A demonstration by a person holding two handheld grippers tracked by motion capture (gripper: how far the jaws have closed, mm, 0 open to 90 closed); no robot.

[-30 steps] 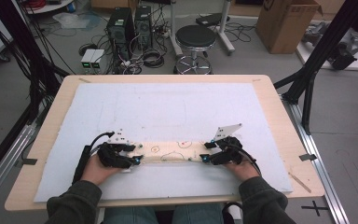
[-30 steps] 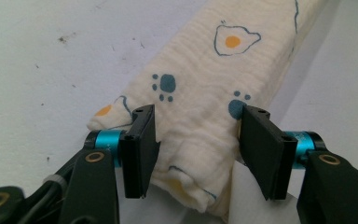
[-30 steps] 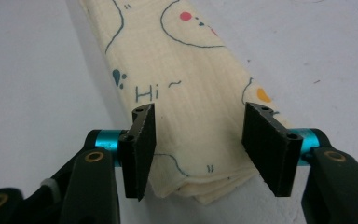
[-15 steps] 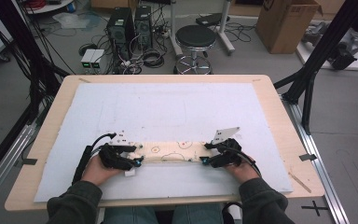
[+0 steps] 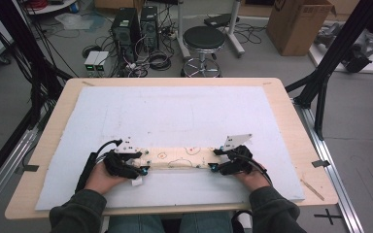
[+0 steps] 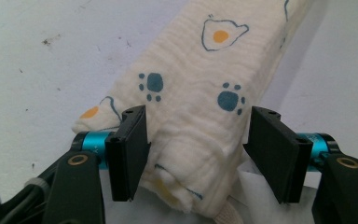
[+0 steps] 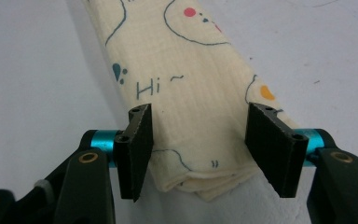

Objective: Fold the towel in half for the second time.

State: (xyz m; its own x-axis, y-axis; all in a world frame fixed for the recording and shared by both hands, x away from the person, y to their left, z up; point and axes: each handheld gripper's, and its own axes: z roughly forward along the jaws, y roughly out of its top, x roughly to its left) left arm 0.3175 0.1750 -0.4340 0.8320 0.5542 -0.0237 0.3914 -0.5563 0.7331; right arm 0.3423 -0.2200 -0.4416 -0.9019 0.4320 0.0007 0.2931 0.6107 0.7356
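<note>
While both grippers' jaws stood released astride the folded cloth (image 5: 178,158), its ends awaited regripping for another fold.

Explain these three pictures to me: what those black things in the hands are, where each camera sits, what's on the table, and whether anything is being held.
A person sits at a wooden table covered by a pale sheet, with a hand-held two-jaw clamp in each hand. The high view looks down from above: the left gripper and the right gripper sit at the two ends of a long folded cloth, cream with small cartoon prints.

The other two pictures come from cameras riding on the clamps, looking along their black jaws. In the left gripper view the jaws stand on either side of one cloth end; they have just been opening and are not pressing it. In the right gripper view the jaws straddle the other end, also apart from it. So nothing is gripped.
</note>
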